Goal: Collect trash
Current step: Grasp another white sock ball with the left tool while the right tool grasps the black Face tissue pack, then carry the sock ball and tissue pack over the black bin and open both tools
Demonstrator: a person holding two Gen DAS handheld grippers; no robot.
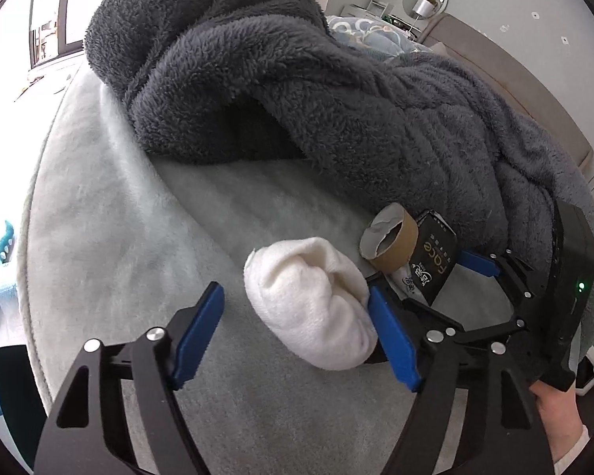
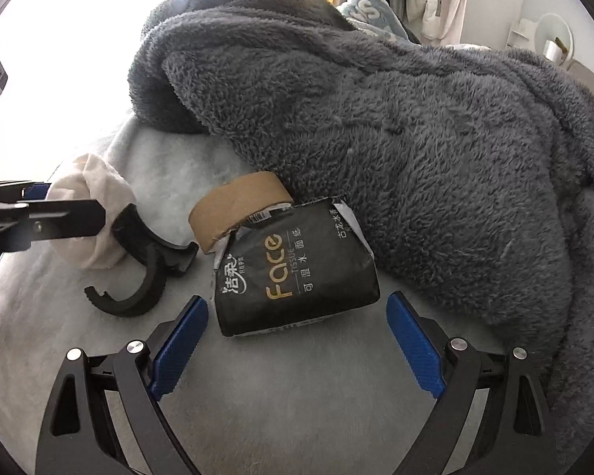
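A white rolled cloth bundle (image 1: 313, 308) lies on the pale plush bed cover (image 1: 111, 217). It sits between the jaws of my left gripper (image 1: 293, 293), which is open: the right pad touches it and the left pad stands clear. Just beyond lie a cardboard tube (image 1: 392, 241) and a black "Face" tissue pack (image 1: 435, 261). In the right wrist view the tissue pack (image 2: 297, 277) rests flat with its near end between the fingers of my open right gripper (image 2: 297, 301), and neither pad touches it. The cardboard tube (image 2: 233, 209) leans against the pack's far corner.
A heaped dark grey fleece blanket (image 2: 396, 126) rises right behind the tube and pack and runs down the right side. A black C-shaped plastic piece (image 2: 138, 277) lies on the cover between the bundle (image 2: 91, 213) and the pack. The bed's edge and a window are at the left.
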